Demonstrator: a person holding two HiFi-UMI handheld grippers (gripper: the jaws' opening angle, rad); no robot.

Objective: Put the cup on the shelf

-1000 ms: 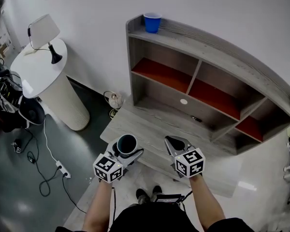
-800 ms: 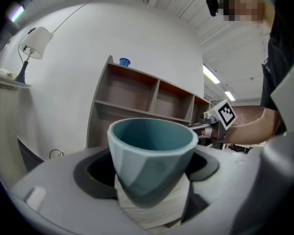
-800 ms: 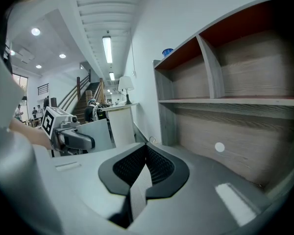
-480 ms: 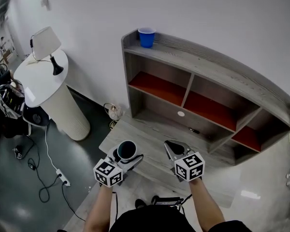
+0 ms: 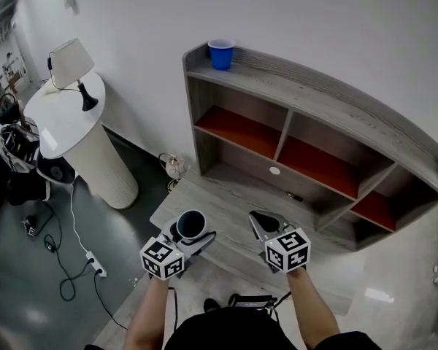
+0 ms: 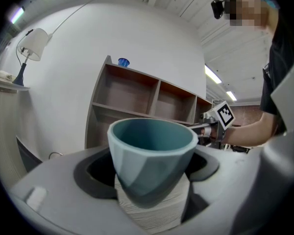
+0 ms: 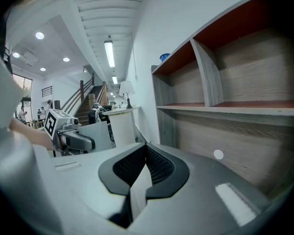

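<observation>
Teal cup [image 5: 191,223] upright in my left gripper [image 5: 193,233], held over the near edge of the low grey platform [image 5: 226,199] and well short of the shelf [image 5: 336,97] it is bound for. Over the last second almost nothing has changed: the shelf has slid a touch in the head view, while the cup sits exactly as it did between the jaws. I judge the carry barely begun, with the reach and the set-down still ahead. The left jaws stand wide, clamped round the cup's lower wall, its rim free above them. The right gripper [image 5: 263,221], just to the right, has its jaws pressed together on nothing. At the far left end of the shelf's top board a blue cup [image 5: 220,53] already stands.
</observation>
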